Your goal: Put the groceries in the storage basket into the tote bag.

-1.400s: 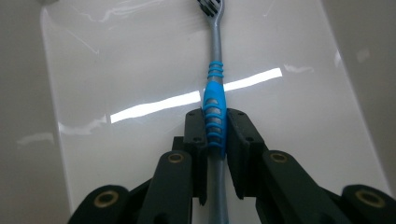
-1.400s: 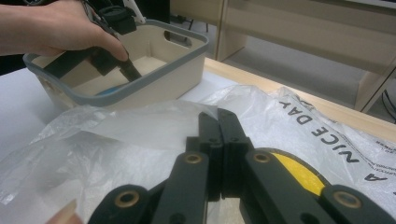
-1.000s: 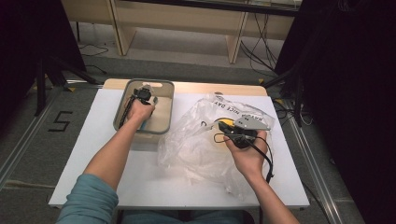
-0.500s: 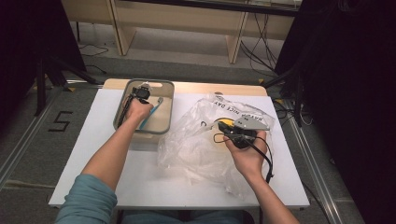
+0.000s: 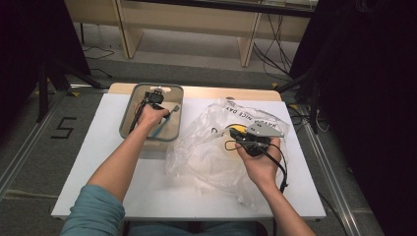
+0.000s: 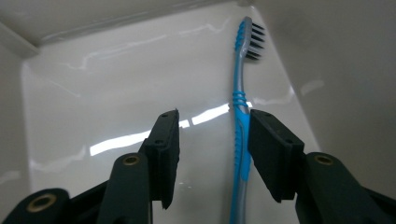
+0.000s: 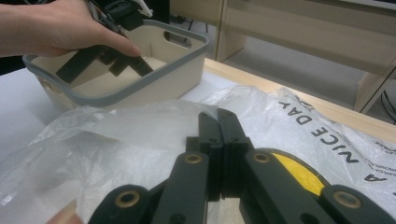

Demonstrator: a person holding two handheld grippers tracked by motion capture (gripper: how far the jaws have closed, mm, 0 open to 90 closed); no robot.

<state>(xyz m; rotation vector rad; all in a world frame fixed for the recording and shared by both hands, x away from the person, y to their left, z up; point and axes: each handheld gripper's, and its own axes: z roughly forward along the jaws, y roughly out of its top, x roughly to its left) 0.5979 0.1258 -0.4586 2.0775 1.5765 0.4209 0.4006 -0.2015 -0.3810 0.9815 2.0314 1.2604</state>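
White tabletop (image 5: 98,162), wooden strip along its far edge, dark floor around it; pale cabinets behind.

Count: one clear plastic bag, one tub, one toothbrush, two grippers.

Near side, high view: right gripper (image 5: 235,139) at about 4 o'clock from table centre, held in the person's right hand (image 5: 260,164). In the right gripper view its jaws are pressed together on a fold of the clear plastic bag (image 7: 140,126), pinching the film. The bag (image 5: 206,152) lies crumpled over the right half of the table, black lettering on its far part; a yellow patch shows just beside the jaws.

Far side: beige tub (image 5: 129,118) with grey rim at about 11 o'clock, on the table. Left gripper (image 5: 156,97) reaches down into it. In the left gripper view its jaws have just been opening and stand spread; the blue toothbrush (image 6: 239,93) lies on the tub floor (image 6: 116,93) between them, close against the right-hand jaw, bristle head pointing away toward the far wall. Whether that pad touches the handle cannot be told. Tub contents: the one toothbrush.
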